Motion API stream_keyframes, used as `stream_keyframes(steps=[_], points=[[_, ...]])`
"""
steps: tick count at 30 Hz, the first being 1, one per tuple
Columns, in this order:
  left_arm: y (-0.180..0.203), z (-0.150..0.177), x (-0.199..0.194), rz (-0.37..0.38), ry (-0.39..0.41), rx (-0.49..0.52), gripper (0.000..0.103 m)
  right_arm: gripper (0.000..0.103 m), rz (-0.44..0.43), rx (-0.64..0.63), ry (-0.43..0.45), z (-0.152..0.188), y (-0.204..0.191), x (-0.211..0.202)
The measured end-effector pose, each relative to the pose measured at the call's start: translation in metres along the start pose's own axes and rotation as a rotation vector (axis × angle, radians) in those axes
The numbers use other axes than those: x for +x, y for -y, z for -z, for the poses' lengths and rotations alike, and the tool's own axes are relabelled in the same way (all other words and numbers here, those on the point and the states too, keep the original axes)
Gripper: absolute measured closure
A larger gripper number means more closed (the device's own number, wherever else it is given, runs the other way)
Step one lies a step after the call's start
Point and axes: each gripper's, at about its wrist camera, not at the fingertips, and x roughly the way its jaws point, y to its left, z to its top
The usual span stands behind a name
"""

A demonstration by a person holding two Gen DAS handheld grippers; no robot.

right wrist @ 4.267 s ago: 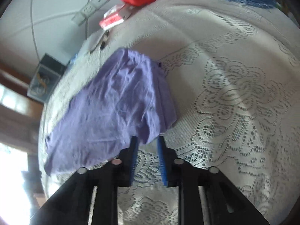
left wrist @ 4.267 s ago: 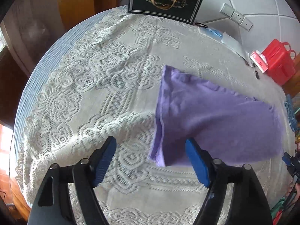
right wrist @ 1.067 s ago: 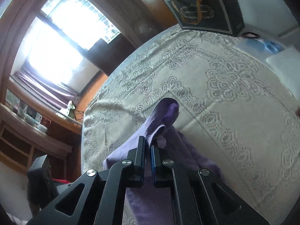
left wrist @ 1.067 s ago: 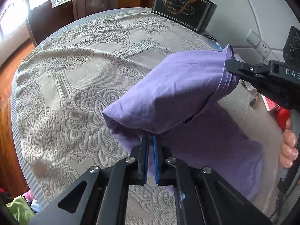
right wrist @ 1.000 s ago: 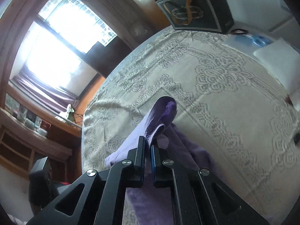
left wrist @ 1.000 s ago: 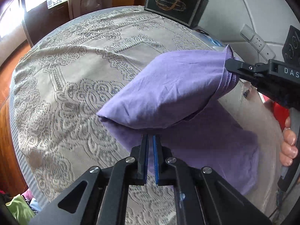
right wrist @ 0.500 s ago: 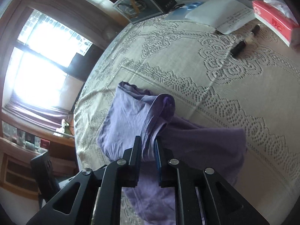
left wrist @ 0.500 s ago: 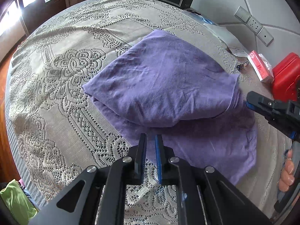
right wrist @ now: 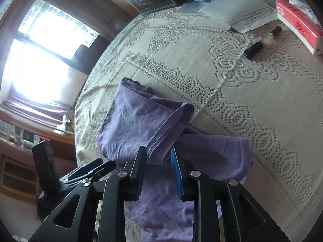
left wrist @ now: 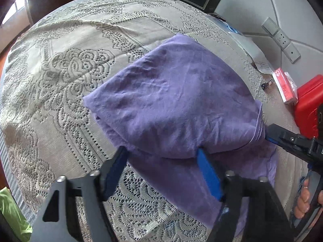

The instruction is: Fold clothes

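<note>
Purple garment (left wrist: 177,104) lay folded over itself mid-surface (left wrist: 60,76). My L tongs (left wrist: 161,169) & R tongs (right wrist: 158,162) stood open at near hem, apparently letting the fold settle flat.

Soft matt purple cloth garment (left wrist: 177,104), finely creased, with a stitched hem. Openwork beige lace tablecloth (left wrist: 80,64), rough-textured. Matt black plastic left gripper (left wrist: 161,159) and right gripper (right wrist: 158,157), smooth blue pads (right wrist: 176,173), small shiny metal bolts. Glossy red plastic case (left wrist: 306,109). White paper sheet (right wrist: 242,10).
</note>
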Motion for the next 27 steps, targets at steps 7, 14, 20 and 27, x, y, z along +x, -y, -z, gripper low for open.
stream_keyframes(steps=[7,14,20,27], points=[[-0.007,-0.053,-0.021,-0.035,0.084,0.041,0.091,0.098,-0.110,-0.075,-0.078,-0.017,-0.036,0.037],[-0.053,-0.104,-0.029,-0.160,0.093,-0.025,0.051,0.074,-0.150,0.023,0.107,-0.057,-0.046,0.010],[-0.047,-0.072,-0.038,-0.053,0.078,-0.040,0.035,0.074,-0.049,-0.030,0.050,-0.040,-0.033,0.005],[-0.031,-0.047,-0.003,-0.058,0.031,-0.070,0.035,0.071,-0.031,-0.059,-0.001,-0.026,-0.026,0.009]])
